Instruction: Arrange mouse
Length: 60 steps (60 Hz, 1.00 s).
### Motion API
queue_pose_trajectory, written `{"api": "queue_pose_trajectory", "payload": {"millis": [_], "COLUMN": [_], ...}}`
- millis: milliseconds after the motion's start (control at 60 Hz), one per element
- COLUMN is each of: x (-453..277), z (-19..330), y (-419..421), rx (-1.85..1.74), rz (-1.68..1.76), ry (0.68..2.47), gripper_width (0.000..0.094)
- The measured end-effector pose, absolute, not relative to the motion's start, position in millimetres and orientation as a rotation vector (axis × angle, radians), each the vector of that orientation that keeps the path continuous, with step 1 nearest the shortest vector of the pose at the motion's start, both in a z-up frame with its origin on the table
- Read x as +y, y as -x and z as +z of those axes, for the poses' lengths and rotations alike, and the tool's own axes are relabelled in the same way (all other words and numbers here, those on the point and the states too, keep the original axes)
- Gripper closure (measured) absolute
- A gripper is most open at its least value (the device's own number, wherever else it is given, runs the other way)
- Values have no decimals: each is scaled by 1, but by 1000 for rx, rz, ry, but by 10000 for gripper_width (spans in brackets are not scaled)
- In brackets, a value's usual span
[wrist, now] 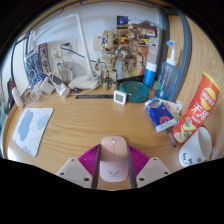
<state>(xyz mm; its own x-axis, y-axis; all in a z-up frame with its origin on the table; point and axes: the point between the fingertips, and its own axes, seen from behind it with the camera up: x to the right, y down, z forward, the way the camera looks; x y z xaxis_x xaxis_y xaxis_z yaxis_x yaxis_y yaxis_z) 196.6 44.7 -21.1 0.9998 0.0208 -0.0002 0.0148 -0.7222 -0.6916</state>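
Lying between the two fingers of the gripper [115,170], a pink mouse [115,160] touches both magenta pads [93,155], which close on it above the wooden desk [90,120].

On your wooden table [90,125] a pale mat [30,130] lies at left. At right you see a red chip can [197,108] lying tilted, a white cup [197,148] below it, a blue box [160,114], a spray bottle [169,75], and a small white clock [120,97] mid-frame.
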Motion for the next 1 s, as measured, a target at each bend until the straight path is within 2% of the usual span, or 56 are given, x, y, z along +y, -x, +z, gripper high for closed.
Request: {"api": "queue_pose_trajectory", "payload": {"millis": [117,233,450,533,717,817,917,1000], "x": [44,42,40,47,91,114,130,142], "z": [-21,-23,-15,31,194,263,296,286], "y": [-195,-194,-188,-175,-105,-51,9,56], "rx": [-103,-57,65,113,179,143,97,56], "rz": [-40,-42,-60,-82,-54,-36,8,23], "ry": [2363,2415,2482,2418,2165,2056,2001,2015], "gripper_width": [545,646,645,645,646,645,646,645]}}
